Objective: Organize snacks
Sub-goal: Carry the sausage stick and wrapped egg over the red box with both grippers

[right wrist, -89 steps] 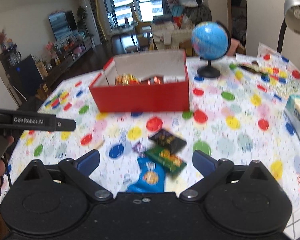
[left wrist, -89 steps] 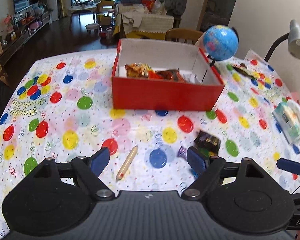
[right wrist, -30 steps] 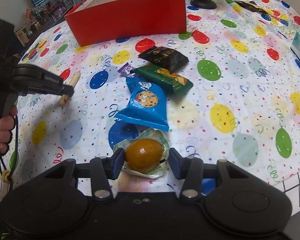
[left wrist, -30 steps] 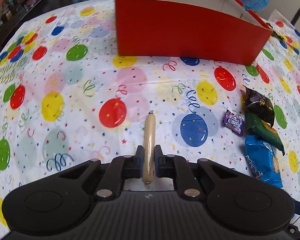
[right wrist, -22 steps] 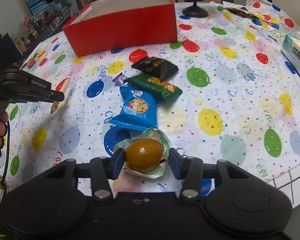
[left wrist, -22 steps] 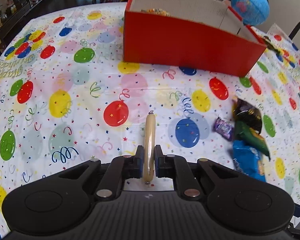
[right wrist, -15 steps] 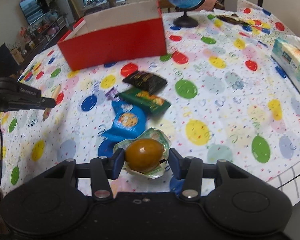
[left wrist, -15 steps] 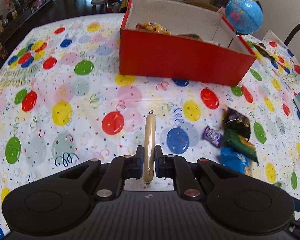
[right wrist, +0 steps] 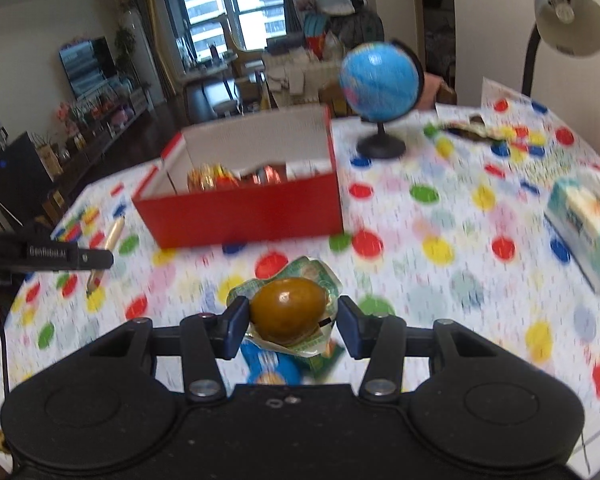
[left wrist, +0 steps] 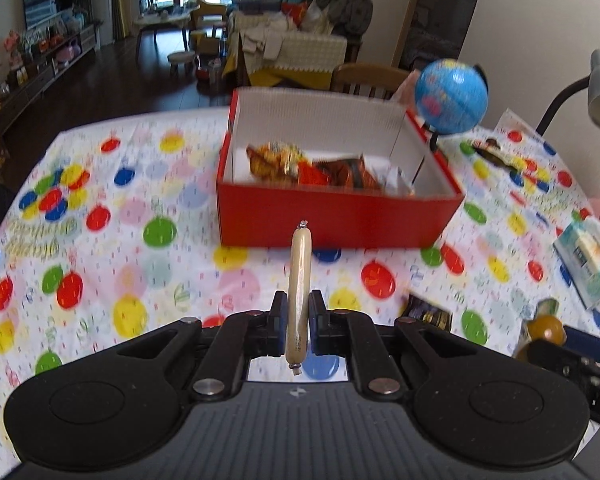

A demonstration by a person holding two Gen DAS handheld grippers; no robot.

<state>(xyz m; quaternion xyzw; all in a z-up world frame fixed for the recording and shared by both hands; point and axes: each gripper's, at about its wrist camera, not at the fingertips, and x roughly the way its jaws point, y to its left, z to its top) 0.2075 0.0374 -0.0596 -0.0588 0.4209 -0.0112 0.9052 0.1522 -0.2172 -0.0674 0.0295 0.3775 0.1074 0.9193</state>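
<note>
My left gripper (left wrist: 298, 320) is shut on a tan sausage stick (left wrist: 299, 284) and holds it in the air in front of the red box (left wrist: 332, 216). The box holds several orange and red snack packets (left wrist: 300, 166). My right gripper (right wrist: 292, 320) is shut on a packaged brown egg (right wrist: 288, 310), held above the table short of the red box (right wrist: 244, 210). The egg also shows in the left wrist view (left wrist: 546, 330), and the sausage in the right wrist view (right wrist: 106, 250). A blue snack bag (right wrist: 268, 366) and a green packet lie under the right gripper. A dark packet (left wrist: 428, 310) lies on the table.
A blue globe (right wrist: 380, 80) stands right of the box. A tissue pack (right wrist: 584, 224) lies at the right edge. A desk lamp (right wrist: 568, 8) stands at the far right. A balloon-print cloth (left wrist: 100, 240) covers the table.
Both grippers have risen from the table with their snacks and moved toward the red box. The box's inside has come into view.
</note>
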